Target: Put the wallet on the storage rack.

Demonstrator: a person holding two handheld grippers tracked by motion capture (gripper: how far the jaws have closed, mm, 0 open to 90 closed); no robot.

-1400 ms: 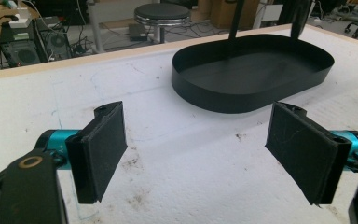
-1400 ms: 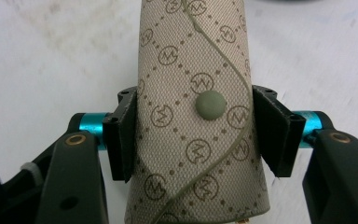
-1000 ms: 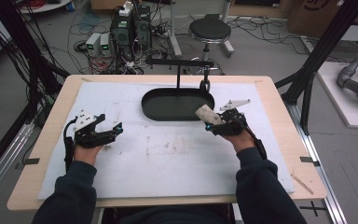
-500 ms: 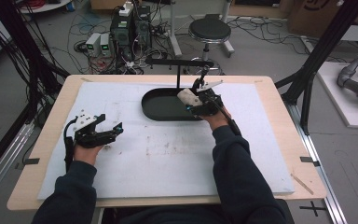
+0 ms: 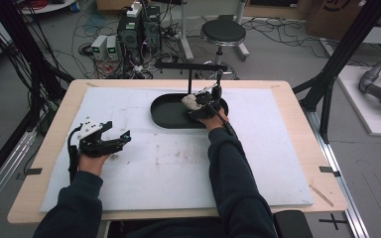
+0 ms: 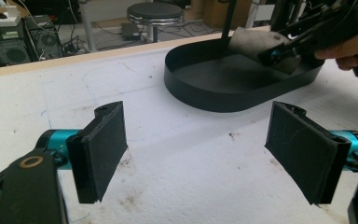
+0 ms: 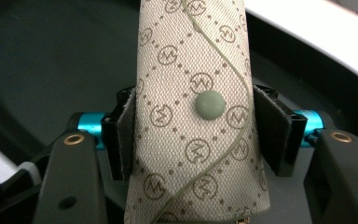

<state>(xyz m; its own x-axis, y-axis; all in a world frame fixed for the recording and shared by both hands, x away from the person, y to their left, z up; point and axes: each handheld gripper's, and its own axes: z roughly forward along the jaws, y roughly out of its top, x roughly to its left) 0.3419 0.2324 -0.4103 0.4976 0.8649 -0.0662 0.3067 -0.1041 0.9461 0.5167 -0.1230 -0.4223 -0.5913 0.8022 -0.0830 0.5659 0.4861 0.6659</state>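
Observation:
A beige patterned fabric pouch (image 7: 198,121) with a green snap button is clamped between the jaws of my right gripper (image 7: 200,128). In the high view that gripper (image 5: 198,101) holds the pouch (image 5: 189,100) over the black oval tray (image 5: 166,114) at the table's far middle. The left gripper view shows the same pouch (image 6: 256,43) above the tray (image 6: 214,93). My left gripper (image 5: 116,140) rests on the white mat at the left, open, with nothing between its pads (image 6: 100,149).
A black stand with a horizontal bar (image 5: 191,66) rises just behind the tray. White foam mat (image 5: 178,163) covers the wooden table (image 5: 297,99). Beyond the far edge are a stool (image 5: 223,32), computers and cables.
My right gripper carried the pouch from the tray's right side leftward and forward, to above the tray. The left gripper stayed where it was.

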